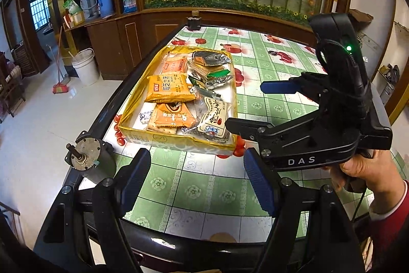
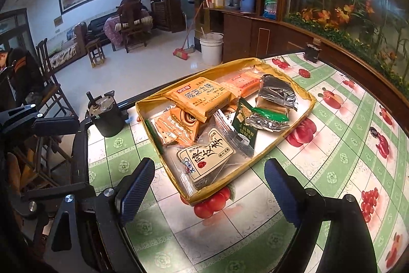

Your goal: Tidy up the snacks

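Observation:
A shallow yellow tray (image 1: pixel 179 143) (image 2: pixel 283 138) lies on the green-checked fruit tablecloth (image 1: pixel 199 192) (image 2: pixel 332 170), filled with several snack packs. Among them are an orange cracker pack (image 1: pixel 170 87) (image 2: pixel 202 96), a cream packet with black characters (image 1: pixel 213 119) (image 2: pixel 207 155), a green-labelled pack (image 1: pixel 217 73) (image 2: pixel 268 115) and crumpled silver foil (image 1: pixel 212 58) (image 2: pixel 277 90). My left gripper (image 1: pixel 196 178) hovers open just short of the tray's near rim, holding nothing. My right gripper (image 1: pixel 245 105) (image 2: pixel 209 193), held by a hand (image 1: pixel 363 170), is open and empty at the tray's right side.
A grey motor (image 1: pixel 89 160) (image 2: pixel 104 114) stands on the table's left corner, close to the black table edge. A small black block (image 1: pixel 194 22) (image 2: pixel 313 51) sits at the far edge. A white bucket (image 2: pixel 211 47) and broom (image 2: pixel 182 53) are on the floor. A seated person (image 2: pixel 130 7) is far off.

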### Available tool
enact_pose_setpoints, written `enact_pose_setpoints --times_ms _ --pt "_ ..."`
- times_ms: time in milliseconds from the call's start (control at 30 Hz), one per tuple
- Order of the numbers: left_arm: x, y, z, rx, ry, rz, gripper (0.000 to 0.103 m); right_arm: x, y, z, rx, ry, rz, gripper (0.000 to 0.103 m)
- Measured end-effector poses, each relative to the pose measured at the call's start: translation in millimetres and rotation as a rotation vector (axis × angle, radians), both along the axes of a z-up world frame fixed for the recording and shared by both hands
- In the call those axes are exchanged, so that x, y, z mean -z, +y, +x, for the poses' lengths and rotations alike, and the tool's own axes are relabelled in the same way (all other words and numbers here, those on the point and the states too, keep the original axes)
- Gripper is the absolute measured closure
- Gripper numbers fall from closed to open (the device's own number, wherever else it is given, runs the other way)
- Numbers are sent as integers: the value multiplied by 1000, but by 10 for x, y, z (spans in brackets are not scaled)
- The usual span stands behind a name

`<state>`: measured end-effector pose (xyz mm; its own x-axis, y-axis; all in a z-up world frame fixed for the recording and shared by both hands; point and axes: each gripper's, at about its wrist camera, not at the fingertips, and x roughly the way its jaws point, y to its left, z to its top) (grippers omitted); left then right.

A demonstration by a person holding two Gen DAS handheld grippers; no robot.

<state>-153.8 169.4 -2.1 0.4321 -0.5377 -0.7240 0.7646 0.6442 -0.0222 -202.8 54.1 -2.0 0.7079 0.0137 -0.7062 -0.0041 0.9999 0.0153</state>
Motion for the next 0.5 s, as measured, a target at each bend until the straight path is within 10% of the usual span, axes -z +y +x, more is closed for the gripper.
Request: enact_pose_setpoints --times_ms 500 --pt "-49 24 -19 19 10 7 27 41 -31 -10 -7 33 -18 14"
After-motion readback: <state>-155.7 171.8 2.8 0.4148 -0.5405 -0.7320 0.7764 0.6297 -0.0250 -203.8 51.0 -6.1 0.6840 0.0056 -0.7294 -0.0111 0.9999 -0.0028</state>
